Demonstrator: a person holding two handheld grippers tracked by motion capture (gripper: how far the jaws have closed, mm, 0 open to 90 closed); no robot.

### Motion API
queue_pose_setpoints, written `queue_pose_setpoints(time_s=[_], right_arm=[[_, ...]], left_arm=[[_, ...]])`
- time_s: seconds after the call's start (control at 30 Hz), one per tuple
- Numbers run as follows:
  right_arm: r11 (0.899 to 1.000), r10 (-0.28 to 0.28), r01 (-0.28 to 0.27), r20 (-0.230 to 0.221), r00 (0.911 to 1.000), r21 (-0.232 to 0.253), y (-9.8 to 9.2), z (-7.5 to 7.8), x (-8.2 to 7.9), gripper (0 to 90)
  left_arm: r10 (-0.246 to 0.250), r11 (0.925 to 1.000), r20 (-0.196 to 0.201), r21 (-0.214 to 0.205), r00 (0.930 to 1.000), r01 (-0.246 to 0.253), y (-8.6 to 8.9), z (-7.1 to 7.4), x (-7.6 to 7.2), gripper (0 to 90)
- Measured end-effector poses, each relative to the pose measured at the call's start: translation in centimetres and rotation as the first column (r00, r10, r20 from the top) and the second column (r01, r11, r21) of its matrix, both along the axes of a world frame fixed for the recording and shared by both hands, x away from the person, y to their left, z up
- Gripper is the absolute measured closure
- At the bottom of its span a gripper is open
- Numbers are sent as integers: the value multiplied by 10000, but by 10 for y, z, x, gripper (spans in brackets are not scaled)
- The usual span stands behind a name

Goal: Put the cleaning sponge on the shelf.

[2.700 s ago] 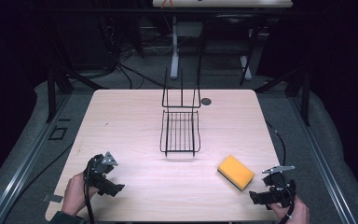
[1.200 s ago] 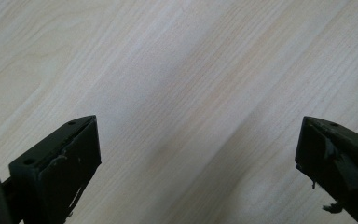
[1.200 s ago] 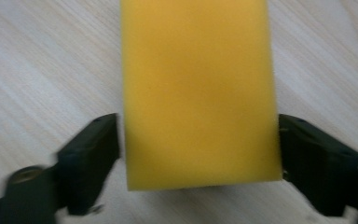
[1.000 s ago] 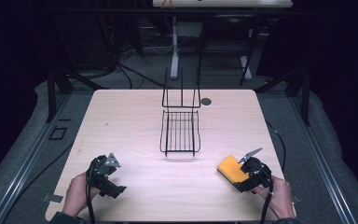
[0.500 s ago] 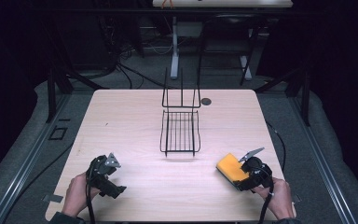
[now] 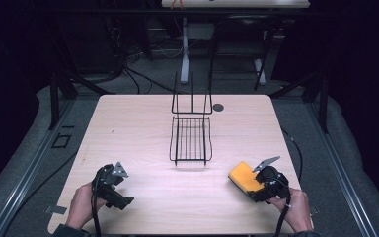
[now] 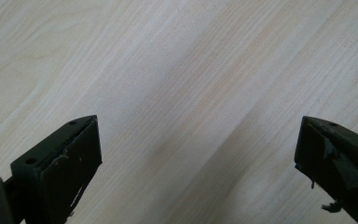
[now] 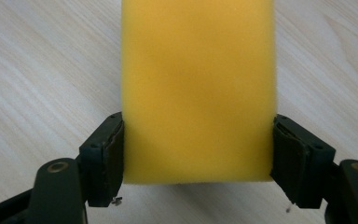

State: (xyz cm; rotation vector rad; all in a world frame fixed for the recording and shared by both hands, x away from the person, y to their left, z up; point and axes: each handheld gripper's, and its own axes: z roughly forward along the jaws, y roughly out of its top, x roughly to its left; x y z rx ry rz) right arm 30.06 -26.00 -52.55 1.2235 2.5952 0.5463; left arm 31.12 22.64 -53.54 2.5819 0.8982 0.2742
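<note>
Our right claw (image 8: 198, 154) has come forward onto the yellow sponge (image 8: 198, 88) — jaws now touching both sides, grasping it; left claw (image 7: 198, 154) waits released over bare bench (image 6: 143, 128) — lift likely next.

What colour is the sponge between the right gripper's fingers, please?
Yellow-orange; the sponge shows best in the right gripper view.

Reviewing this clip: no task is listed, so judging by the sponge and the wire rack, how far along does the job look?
Early. Done: the right gripper has reached the yellow sponge, one jaw at each long side and touching it. In hand: the grasp itself; the sponge lies flat on the table, not lifted. The left gripper is open over bare wood. Left, if the wire rack is the goal, is lifting and carrying; the rack holds nothing.
</note>
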Motion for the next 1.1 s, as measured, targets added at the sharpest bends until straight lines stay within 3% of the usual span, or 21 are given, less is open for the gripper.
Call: queue_pose_setpoints(time_s=[1.1], right_arm=[[9988, 255, -279, 589, 9979, 405, 21, 33, -7, 271]], left_arm=[[63, 10000, -64, 3, 10000, -63, 0, -1, -1, 8]])
